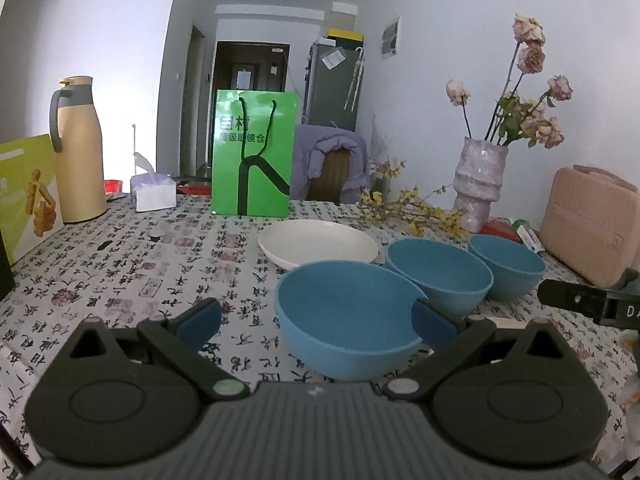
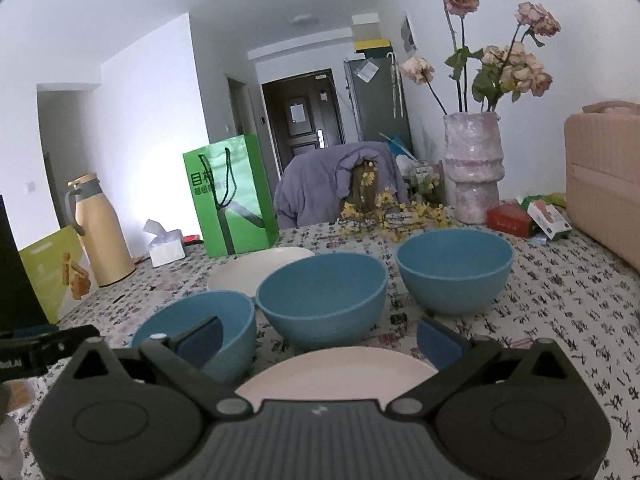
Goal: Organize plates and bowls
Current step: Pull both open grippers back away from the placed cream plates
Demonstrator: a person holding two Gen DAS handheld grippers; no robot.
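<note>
Nothing is stacked yet; the task appears to stand at its first pick. Left gripper [image 1: 316,322] is spread wide and holds nothing: its right pad overlaps the near bowl [image 1: 344,320] at the rim, contact uncertain. From that bowl, a second bowl [image 1: 438,270] lies at 1 o'clock, a third bowl [image 1: 506,266] beyond it, and the far plate [image 1: 318,244] at 12 o'clock. Right gripper [image 2: 320,340] is likewise spread and empty, hovering by a near plate [image 2: 340,374] that sits between its pads; whether they touch it cannot be told. All crockery rests on the table [image 1: 120,264]. Judgement: next, a gripper must straddle a rim, close, lift and nest the piece.
</note>
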